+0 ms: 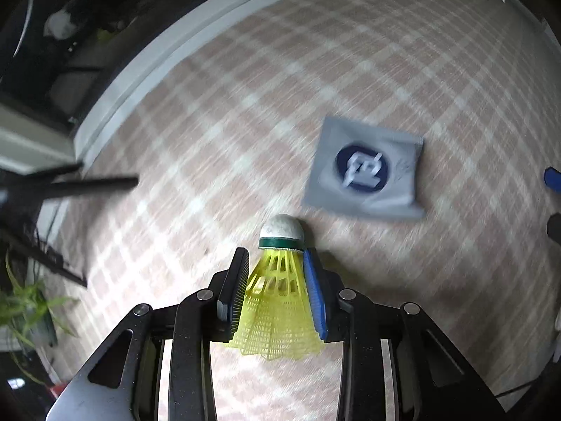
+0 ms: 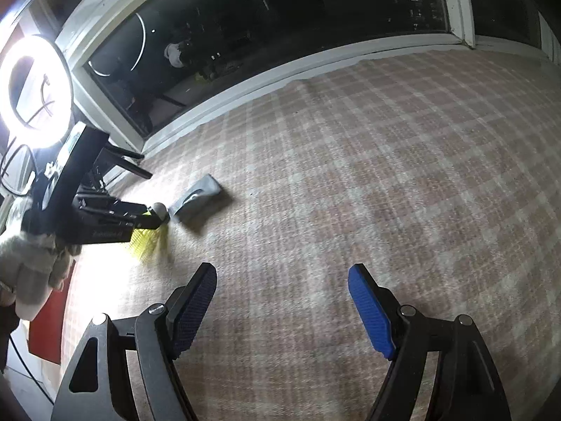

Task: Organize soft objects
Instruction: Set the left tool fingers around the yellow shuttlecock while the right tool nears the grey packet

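Observation:
My left gripper is shut on a yellow shuttlecock with a white cork tip, held just above the checked cloth. A flat grey pouch with a dark blue round logo lies on the cloth just beyond and right of the cork. In the right wrist view the left gripper with the shuttlecock is at the left, beside the grey pouch. My right gripper is open and empty over the bare cloth, nearer than the pouch.
A pink and white checked cloth covers the surface. A white window sill and dark window run along the far edge. A bright ring light on a black stand is at the left, with a plant below.

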### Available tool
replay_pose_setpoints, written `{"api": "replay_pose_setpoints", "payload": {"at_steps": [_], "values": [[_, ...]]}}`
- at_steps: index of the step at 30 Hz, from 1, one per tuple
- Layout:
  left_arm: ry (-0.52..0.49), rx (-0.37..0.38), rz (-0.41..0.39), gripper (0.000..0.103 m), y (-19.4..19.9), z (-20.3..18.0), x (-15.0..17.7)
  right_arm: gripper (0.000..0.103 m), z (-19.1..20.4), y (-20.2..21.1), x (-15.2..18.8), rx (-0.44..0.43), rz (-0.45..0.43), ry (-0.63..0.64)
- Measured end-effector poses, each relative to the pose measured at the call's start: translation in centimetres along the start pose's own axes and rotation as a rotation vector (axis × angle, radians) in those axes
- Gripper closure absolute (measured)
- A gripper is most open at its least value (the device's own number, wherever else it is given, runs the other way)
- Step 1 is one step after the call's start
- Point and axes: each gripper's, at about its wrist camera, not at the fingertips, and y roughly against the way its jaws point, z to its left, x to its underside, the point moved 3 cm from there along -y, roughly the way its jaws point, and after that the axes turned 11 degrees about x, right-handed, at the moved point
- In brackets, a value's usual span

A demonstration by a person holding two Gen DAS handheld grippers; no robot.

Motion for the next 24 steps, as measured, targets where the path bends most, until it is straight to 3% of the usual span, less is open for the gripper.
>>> {"api": "replay_pose_setpoints", "payload": {"at_steps": [4,8,10,15,18,24], "values": [[0.092,0.048,-0.062,0.070,1.5,2.2,1.2,0.029,1.1,0.1,0.0,-0.007,-0.001,0.024],[0.133,0.072,-0.136,0.047,3.3,3.4,2.2,0.029,2.1,0.2,-0.2,-0.017,-0.001,0.044],[0.158,0.104,-0.184,0.044,4.3,3.8,2.9,0.029,2.6,0.2,-0.4,-0.025,-0.005,0.048],[0.220,0.143,-0.294,0.044,5.9,3.8,4.6,0.029,3.9,-0.3,-1.1,-0.040,-0.011,0.046],[0.236,0.163,-0.341,0.038,6.0,4.0,4.9,0.029,4.8,-1.3,-1.7,-0.060,-0.006,0.024],[0.284,0.175,-0.364,0.038,5.2,4.2,3.8,0.029,6.0,-3.5,-3.7,-0.071,0.001,-0.039]]}}
